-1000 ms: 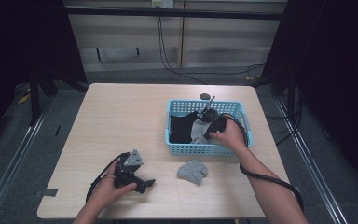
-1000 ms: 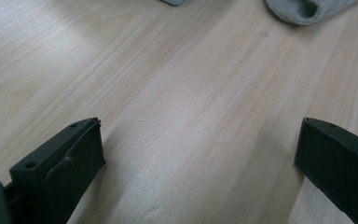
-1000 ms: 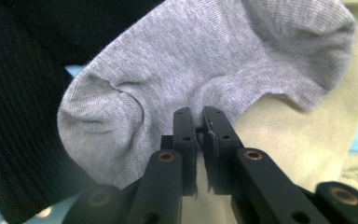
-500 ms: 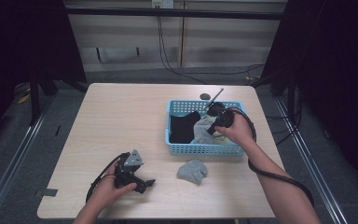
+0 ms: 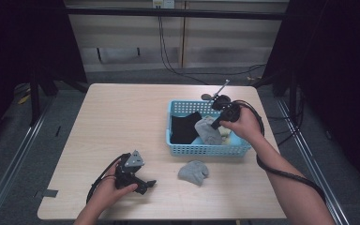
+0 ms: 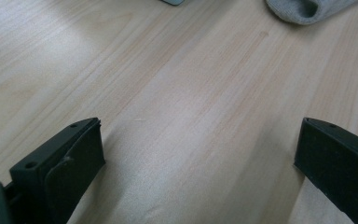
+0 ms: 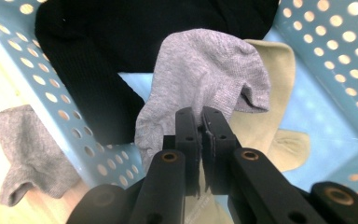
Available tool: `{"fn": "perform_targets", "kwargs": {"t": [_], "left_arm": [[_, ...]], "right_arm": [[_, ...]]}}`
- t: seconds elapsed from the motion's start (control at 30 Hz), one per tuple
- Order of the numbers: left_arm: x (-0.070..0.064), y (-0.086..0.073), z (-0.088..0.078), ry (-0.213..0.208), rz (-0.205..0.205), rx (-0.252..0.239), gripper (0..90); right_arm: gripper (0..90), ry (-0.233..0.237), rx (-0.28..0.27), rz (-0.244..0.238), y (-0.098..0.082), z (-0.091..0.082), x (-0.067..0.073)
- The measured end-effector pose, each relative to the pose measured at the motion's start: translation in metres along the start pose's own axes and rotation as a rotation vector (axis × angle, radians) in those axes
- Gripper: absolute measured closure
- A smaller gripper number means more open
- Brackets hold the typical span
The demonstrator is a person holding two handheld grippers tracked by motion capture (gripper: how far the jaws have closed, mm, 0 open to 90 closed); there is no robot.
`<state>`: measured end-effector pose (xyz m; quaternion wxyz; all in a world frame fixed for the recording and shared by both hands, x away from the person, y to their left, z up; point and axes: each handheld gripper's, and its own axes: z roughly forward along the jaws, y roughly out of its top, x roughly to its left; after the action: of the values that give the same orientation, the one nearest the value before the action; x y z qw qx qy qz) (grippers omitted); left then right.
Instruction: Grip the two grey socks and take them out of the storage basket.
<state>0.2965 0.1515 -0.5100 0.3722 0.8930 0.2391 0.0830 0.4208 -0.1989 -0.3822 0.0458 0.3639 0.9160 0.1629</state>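
The wooden table carries a blue basket on its right half, holding a black garment, a beige sock and more. The right gripper hangs over the basket with its jaws pinched tight on a grey sock, which dangles from the tips above the black garment, its length running down and away from the jaws towards the basket's near wall. A second grey sock lies flat on the table just outside that near wall, below and to the left of the held one, between the two hands but closer to the right. The left gripper rests low at the table's front left, jaws spread wide with nothing between them, pointing towards the loose sock.
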Motion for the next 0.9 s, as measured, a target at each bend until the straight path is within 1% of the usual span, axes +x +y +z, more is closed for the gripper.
{"fn": "perform_targets", "kwargs": {"t": [0.07, 0.1, 0.17, 0.3, 0.37, 0.7, 0.9], "left_arm": [[0.000, 0.000, 0.000, -0.001, 0.000, 0.000, 0.5], [0.000, 0.000, 0.000, 0.000, 0.000, 0.000, 0.5], [0.000, 0.000, 0.000, 0.000, 0.002, 0.000, 0.5], [0.000, 0.000, 0.000, 0.001, 0.002, -0.001, 0.5], [0.000, 0.000, 0.000, 0.001, 0.002, -0.001, 0.5], [0.000, 0.000, 0.000, 0.001, 0.001, 0.001, 0.5], [0.000, 0.000, 0.000, 0.000, 0.003, 0.002, 0.5]], "right_arm": [[86.2, -0.001, -0.004, 0.005, 0.001, -0.005, 0.001], [86.2, -0.003, -0.007, -0.007, 0.002, -0.007, 0.001], [86.2, -0.005, -0.006, -0.006, 0.003, -0.011, 0.001], [86.2, -0.009, -0.019, -0.018, 0.005, -0.021, 0.002], [86.2, -0.010, -0.015, -0.024, 0.005, -0.024, 0.002], [86.2, 0.001, -0.022, -0.040, 0.007, -0.039, 0.006], [86.2, 0.005, -0.035, -0.051, 0.008, -0.049, 0.008]]}}
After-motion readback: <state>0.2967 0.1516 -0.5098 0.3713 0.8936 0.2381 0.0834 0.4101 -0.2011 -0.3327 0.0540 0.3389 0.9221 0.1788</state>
